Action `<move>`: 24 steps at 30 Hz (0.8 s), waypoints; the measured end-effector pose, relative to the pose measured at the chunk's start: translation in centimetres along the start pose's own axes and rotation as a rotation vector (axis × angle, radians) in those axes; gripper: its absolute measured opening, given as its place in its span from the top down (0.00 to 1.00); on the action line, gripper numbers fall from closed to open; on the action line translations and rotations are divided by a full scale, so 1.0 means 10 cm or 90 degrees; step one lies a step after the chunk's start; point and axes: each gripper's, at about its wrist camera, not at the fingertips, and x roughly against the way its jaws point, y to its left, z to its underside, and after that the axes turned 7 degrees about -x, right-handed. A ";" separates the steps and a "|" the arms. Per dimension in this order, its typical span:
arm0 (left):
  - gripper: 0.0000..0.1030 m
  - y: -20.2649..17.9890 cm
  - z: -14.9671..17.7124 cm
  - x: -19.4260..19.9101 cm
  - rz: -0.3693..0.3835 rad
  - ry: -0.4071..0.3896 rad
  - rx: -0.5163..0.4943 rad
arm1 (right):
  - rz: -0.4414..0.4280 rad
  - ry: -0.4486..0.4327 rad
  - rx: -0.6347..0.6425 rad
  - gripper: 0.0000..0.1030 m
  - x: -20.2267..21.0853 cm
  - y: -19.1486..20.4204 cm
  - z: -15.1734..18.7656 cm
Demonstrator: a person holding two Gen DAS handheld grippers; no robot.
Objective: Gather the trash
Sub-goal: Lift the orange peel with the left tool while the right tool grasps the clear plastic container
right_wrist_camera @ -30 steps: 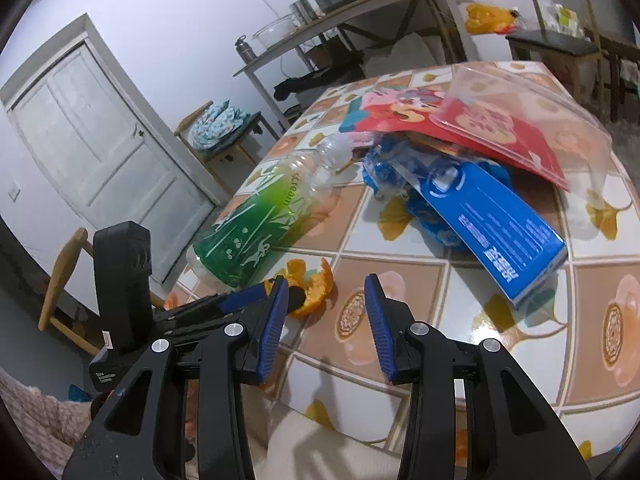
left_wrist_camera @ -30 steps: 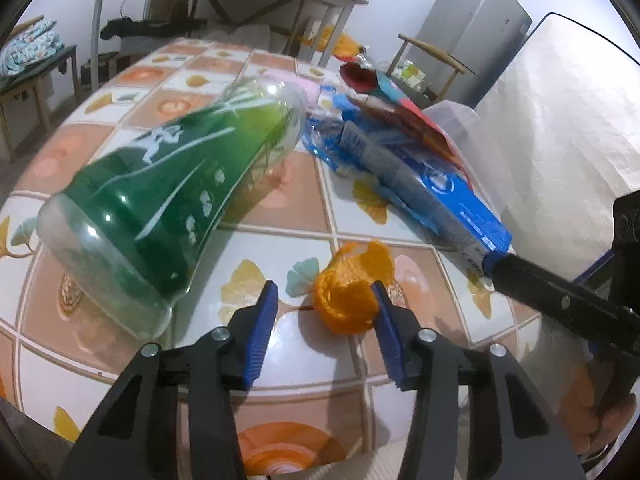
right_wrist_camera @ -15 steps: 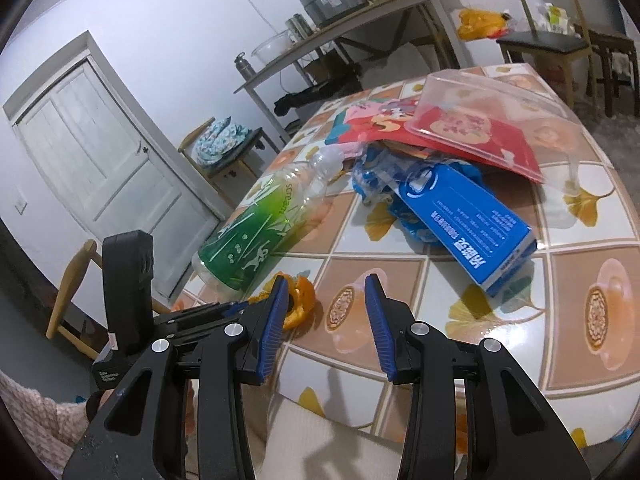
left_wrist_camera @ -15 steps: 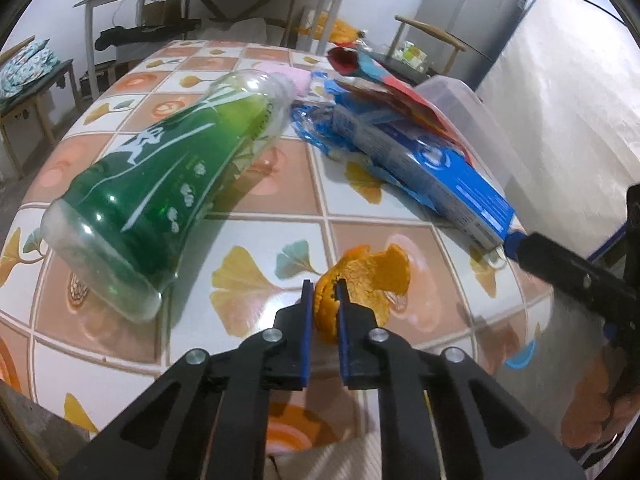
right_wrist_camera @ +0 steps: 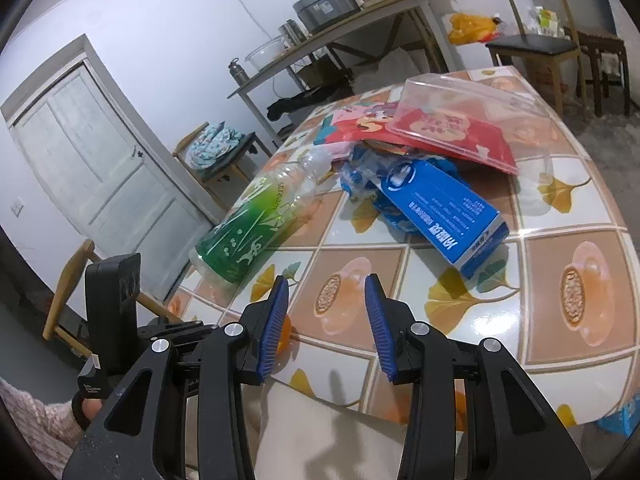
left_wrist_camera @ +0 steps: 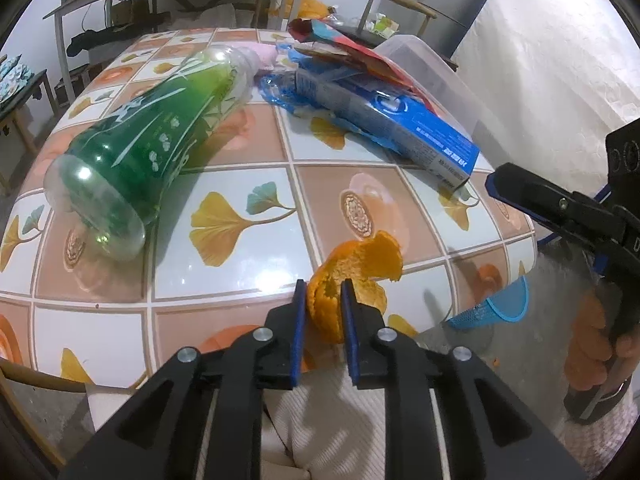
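Note:
My left gripper [left_wrist_camera: 323, 294] is shut on an orange peel [left_wrist_camera: 356, 268] and holds it over the near edge of the tiled table [left_wrist_camera: 256, 208]. A sliver of the peel [right_wrist_camera: 285, 330] shows beside my right gripper [right_wrist_camera: 326, 294], which is open and empty above the table's near edge. A green plastic bottle [left_wrist_camera: 148, 144] lies on its side at the left. A blue toothpaste box [left_wrist_camera: 384, 128] lies right of it, also in the right wrist view [right_wrist_camera: 444, 212]. Crumpled blue wrap [right_wrist_camera: 362, 168], red paper packets [right_wrist_camera: 420, 128] and a clear plastic lid [right_wrist_camera: 472, 116] lie behind.
A small blue mesh basket [left_wrist_camera: 494, 306] sits on the floor below the table's right edge. Chairs [right_wrist_camera: 536, 44], a side table [right_wrist_camera: 332, 28] with pots and a white door [right_wrist_camera: 92, 172] stand around the room. The right gripper's arm [left_wrist_camera: 560, 208] crosses the left view's right side.
My left gripper closed on the orange peel and drew it back from the table top to the near edge. My right gripper stayed open and pulled back a little.

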 end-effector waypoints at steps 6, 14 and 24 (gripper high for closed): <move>0.84 -0.07 -0.02 -0.03 -0.018 -0.010 -0.027 | 0.052 -0.026 0.025 0.61 0.12 0.02 -0.08; 0.87 -0.18 0.01 -0.04 -0.057 -0.027 -0.080 | 0.150 -0.079 0.086 0.48 0.25 0.02 -0.42; 0.90 -0.07 0.02 -0.01 -0.022 -0.038 -0.077 | 0.266 -0.018 0.368 0.13 -0.13 0.06 -1.00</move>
